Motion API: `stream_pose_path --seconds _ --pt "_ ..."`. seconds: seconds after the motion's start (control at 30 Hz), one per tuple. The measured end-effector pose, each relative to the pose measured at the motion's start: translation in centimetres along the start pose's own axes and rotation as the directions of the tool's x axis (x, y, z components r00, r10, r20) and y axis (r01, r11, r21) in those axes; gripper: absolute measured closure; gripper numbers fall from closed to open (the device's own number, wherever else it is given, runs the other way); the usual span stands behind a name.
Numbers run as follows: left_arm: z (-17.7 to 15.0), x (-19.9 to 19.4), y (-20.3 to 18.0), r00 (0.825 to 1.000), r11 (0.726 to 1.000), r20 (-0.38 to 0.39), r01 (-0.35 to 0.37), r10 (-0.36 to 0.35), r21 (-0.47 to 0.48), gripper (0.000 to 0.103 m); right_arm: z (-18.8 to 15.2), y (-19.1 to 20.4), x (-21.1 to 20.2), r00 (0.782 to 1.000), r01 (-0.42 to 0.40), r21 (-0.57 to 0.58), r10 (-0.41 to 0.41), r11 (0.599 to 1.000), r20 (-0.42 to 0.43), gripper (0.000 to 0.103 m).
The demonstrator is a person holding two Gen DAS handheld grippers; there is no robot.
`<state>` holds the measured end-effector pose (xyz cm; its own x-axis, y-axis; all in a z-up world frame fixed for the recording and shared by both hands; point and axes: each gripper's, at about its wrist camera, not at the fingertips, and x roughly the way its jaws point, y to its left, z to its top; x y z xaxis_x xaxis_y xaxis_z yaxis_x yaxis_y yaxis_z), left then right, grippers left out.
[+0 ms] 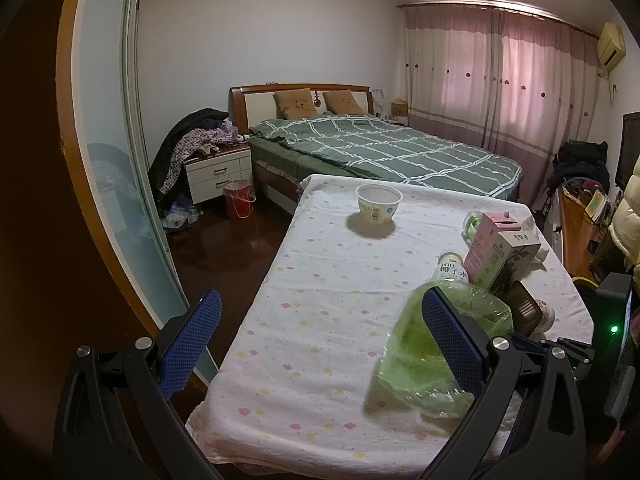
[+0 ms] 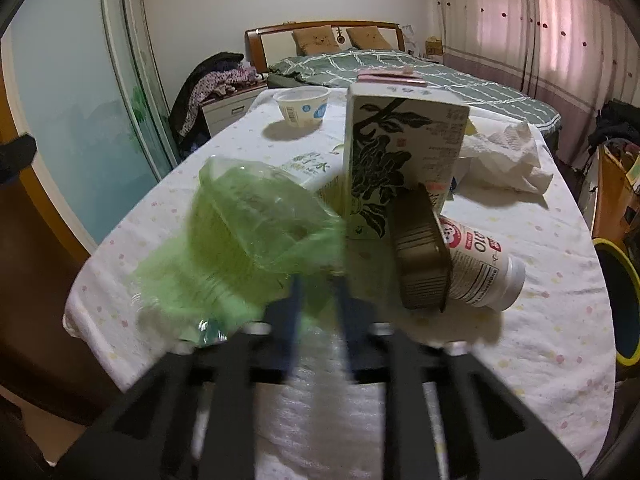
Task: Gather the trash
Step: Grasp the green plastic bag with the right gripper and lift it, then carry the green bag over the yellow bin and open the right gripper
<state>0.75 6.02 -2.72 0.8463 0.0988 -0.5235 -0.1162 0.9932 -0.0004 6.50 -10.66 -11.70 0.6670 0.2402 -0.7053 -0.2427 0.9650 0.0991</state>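
Your bench (image 1: 320, 320), under a white cloth with small coloured dots, runs lengthwise away from you toward the bed (image 1: 384, 152); its near edge is cut off by the gripper frames in both views. The green plastic bag (image 2: 248, 224) lies crumpled on the near part of the bench, its long side going from near-left to far-right, mouth direction hard to tell because the film is blurred. Your right gripper (image 2: 316, 284) has its fingers together, pinching the bag's near edge; the fingers themselves are smeared by motion. Your left gripper (image 1: 320, 340) has its fingers wide apart, and the right finger (image 1: 452, 340) stands in front of the bag and hides part of it. Just behind the bag the leaf-print carton (image 2: 400, 160) stands upright, with a pink carton (image 1: 488, 240) partly hidden behind it. The brown tray (image 2: 420, 252) leans tilted on the white bottle (image 2: 480, 264), which lies on its side, cap toward the right. The white cup (image 1: 378, 202) stands alone farther back.
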Motion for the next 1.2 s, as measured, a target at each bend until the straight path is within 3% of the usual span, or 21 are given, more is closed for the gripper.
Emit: stream_pose_path --seconds 0.23,0.6,0.9,1.2 --pt "0.0 -0.2 -0.6 1.0 1.0 -0.001 0.005 -0.005 0.014 0.004 0.3 -0.4 -1.9 0.997 -0.058 0.013 0.057 0.998 0.044 0.101" --pt "0.0 -0.3 -1.5 1.0 0.999 -0.003 0.015 -0.015 0.035 0.004 1.7 -1.4 -6.8 0.982 -0.103 0.026 0.098 0.994 0.162 0.102" --pt "0.1 -0.9 -2.9 0.999 0.997 0.008 0.043 -0.044 0.064 0.004 3.2 -3.4 -11.3 0.958 -0.067 0.05 0.051 0.996 0.281 0.102" --pt "0.4 -1.3 -6.3 0.993 0.986 0.007 0.114 -0.115 0.123 0.004 4.3 -9.2 -14.7 0.929 0.039 0.162 -0.096 0.986 0.358 0.102"
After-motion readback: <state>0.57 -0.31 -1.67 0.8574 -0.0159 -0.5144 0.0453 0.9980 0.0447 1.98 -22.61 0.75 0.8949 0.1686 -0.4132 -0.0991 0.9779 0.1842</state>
